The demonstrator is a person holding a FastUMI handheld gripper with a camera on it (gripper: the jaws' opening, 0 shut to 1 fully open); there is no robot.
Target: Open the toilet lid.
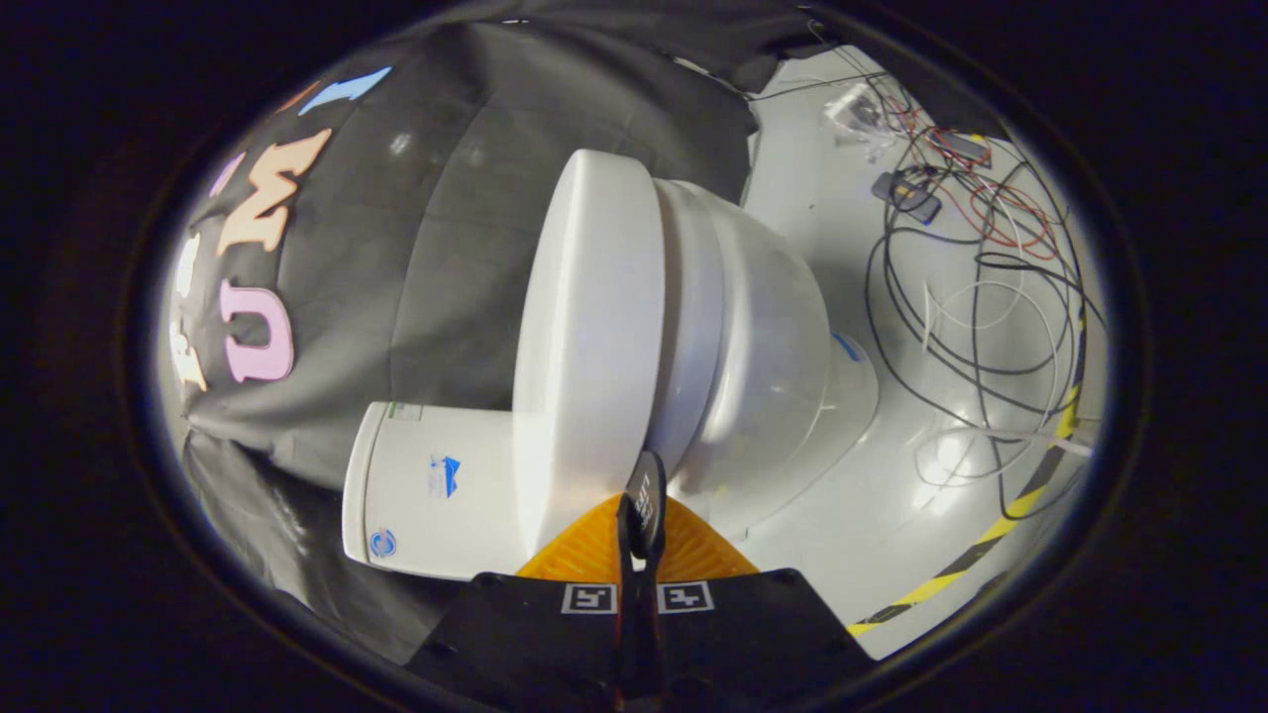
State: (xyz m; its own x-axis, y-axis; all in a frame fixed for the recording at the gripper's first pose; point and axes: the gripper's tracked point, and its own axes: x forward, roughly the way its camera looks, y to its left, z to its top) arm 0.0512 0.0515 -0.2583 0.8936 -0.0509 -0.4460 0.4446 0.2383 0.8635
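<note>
The view is rolled onto its side. A white toilet stands on the white floor, and its lid (589, 327) lies flat against the seat (686, 317). The bowl (768, 337) is beyond the seat and the tank (436, 495) is beside the lid's near end. My gripper (644, 477) is shut, its two fingers pressed together with nothing visible between them. Its tips sit right at the seam where the lid's edge meets the seat, at the end near the tank. I cannot tell whether they touch the lid.
A tangle of black, white and red cables (991, 287) with small devices lies on the floor (872, 495) past the bowl. Yellow-and-black tape (1001, 525) runs along the floor's edge. Black cloth (446, 248) hangs behind the toilet.
</note>
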